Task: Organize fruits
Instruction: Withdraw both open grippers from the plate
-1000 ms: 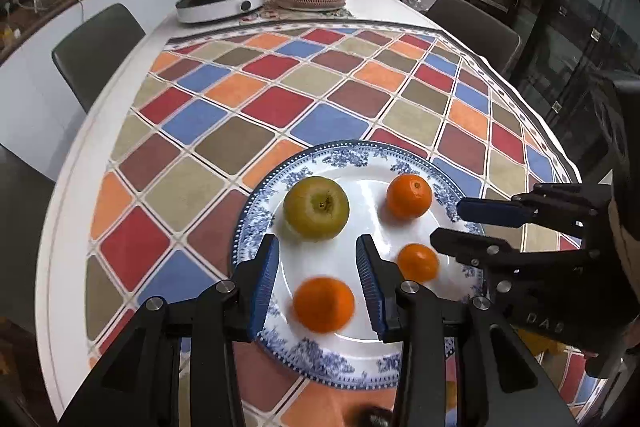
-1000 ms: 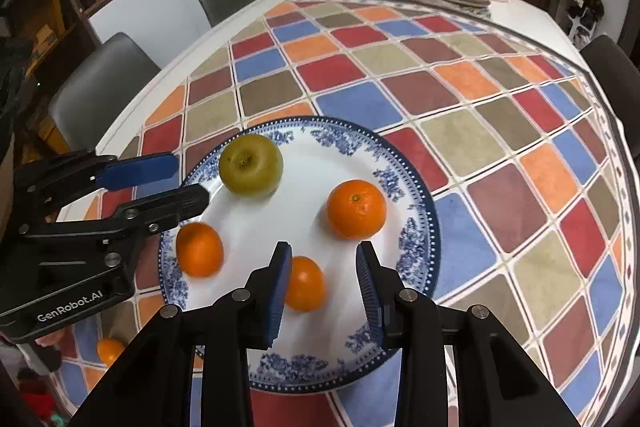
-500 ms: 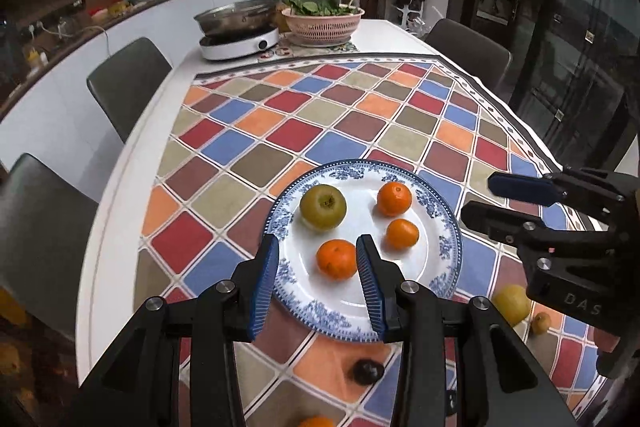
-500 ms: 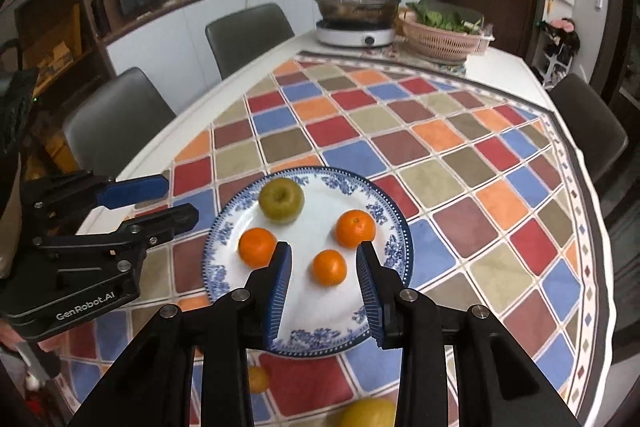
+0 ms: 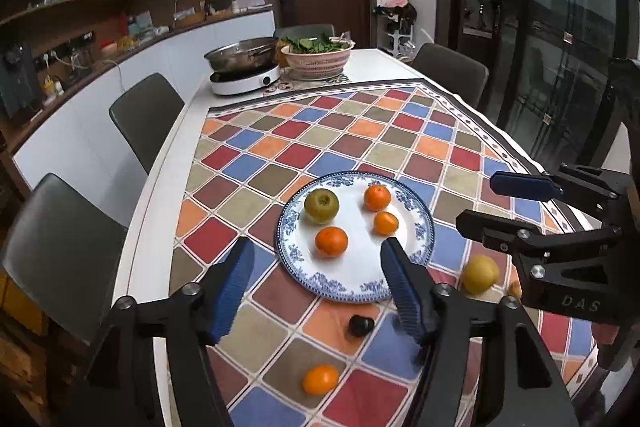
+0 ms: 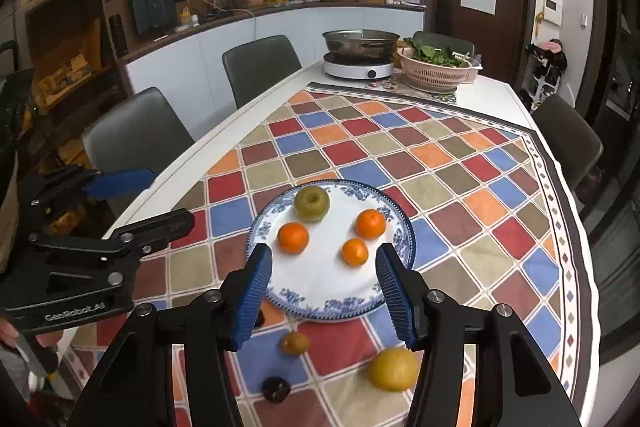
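Both grippers hung wide apart and empty above the near end of the table. The left gripper (image 5: 316,285) had its blue pads spread and nothing between them, and the right gripper (image 6: 324,291) was released the same way, jaws gaping over the near rim of the blue-and-white plate (image 6: 320,307).

On that plate, four fruits sat apart from one another: a green apple (image 6: 312,203) at the far left, a tangerine (image 6: 293,237) near left, another tangerine (image 6: 370,223) at the far right, and a smaller tangerine (image 6: 355,251) just nearer than it.

Off the plate, on the checkered tablecloth (image 6: 460,187), more fruit lay loose on the near side. A yellow pear (image 6: 393,367) lay near right of the plate. A small brownish fruit (image 6: 295,342) lay just beyond the plate's near rim, and a dark round fruit (image 6: 275,389) nearer still. In the left wrist view, a lone orange (image 5: 320,379) rested closest to the near edge, well apart from the plate.

At the far end of the table stood a metal pot (image 6: 361,42) on a white induction cooker (image 6: 358,67), with a pink basket of greens (image 6: 434,71) just to its right.
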`<state>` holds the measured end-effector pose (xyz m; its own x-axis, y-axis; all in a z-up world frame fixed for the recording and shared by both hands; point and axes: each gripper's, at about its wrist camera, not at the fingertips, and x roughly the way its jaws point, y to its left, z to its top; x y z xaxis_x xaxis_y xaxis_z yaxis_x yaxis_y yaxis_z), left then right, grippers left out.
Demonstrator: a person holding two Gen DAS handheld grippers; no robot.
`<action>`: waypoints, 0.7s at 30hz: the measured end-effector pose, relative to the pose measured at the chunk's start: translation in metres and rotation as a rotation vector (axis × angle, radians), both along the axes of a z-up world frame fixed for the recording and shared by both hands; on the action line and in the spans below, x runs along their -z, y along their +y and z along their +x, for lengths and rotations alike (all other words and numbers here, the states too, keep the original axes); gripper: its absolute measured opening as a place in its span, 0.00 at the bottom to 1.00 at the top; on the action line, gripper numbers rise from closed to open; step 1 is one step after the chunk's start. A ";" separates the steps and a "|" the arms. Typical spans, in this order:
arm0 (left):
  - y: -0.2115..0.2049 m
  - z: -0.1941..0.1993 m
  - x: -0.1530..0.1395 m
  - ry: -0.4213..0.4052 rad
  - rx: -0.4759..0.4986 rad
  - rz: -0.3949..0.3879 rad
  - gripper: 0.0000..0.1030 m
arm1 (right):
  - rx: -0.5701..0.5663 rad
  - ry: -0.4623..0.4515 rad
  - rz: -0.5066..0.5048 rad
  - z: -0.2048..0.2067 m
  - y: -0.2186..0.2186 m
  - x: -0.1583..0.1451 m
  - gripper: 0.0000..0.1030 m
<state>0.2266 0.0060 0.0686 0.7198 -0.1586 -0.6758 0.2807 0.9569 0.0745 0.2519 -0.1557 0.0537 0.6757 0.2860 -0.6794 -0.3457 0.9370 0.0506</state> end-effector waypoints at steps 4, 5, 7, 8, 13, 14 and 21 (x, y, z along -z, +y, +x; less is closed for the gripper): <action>0.003 -0.020 0.004 -0.003 0.020 0.022 0.69 | 0.005 -0.001 0.016 -0.019 0.001 0.001 0.53; 0.004 -0.024 0.005 -0.003 0.024 0.027 0.69 | 0.008 0.001 0.017 -0.023 0.001 0.002 0.53; 0.007 -0.033 0.007 -0.009 0.021 0.035 0.69 | 0.009 0.010 0.020 -0.030 0.003 0.005 0.53; 0.010 -0.038 0.007 -0.013 0.020 0.032 0.69 | 0.008 0.014 0.020 -0.034 0.004 0.006 0.53; 0.021 -0.055 0.016 -0.015 0.012 0.026 0.74 | 0.026 0.028 0.014 -0.051 0.010 0.014 0.53; 0.023 -0.058 0.019 -0.010 0.010 0.028 0.74 | 0.026 0.036 0.012 -0.054 0.012 0.016 0.53; 0.034 -0.070 0.047 0.047 0.006 0.051 0.74 | 0.027 0.099 -0.021 -0.072 0.023 0.043 0.53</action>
